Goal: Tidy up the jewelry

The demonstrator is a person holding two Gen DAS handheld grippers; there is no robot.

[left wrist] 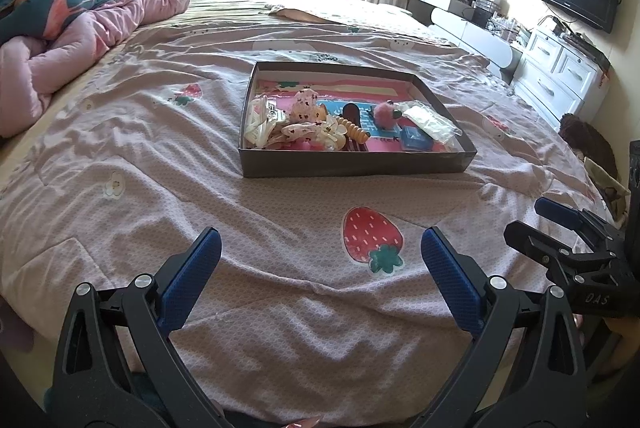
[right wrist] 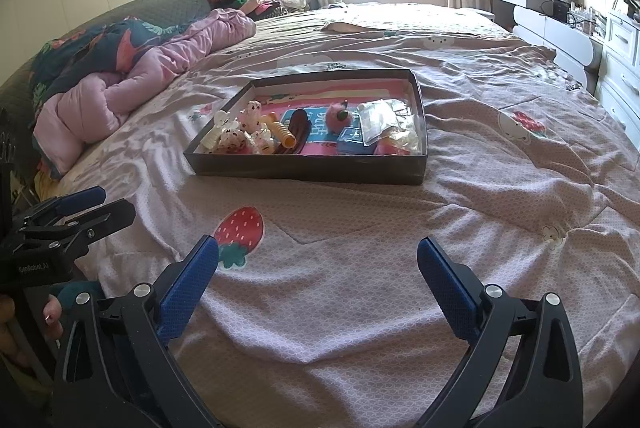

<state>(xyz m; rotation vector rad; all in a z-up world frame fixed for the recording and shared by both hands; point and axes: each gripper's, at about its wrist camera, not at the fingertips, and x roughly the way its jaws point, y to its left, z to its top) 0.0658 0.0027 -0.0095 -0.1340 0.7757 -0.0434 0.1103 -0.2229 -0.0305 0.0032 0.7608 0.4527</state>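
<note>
Two grippers, left gripper point(left wrist: 320, 248) and right gripper point(right wrist: 318, 256), jaws wide apart, empty, marked "GenRobot.AI". Jewelry box point(left wrist: 352, 162) on bedspread point(left wrist: 160, 188), ahead of both.

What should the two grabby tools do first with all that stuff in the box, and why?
Probably bring the right tool forward over the dark shallow cardboard box on the pink strawberry-print bedspread. Both tools, the left tool too, are open, empty and short of the box, and the hair clips and packets inside lie jumbled together, so nothing can be sorted until one reaches them.
</note>
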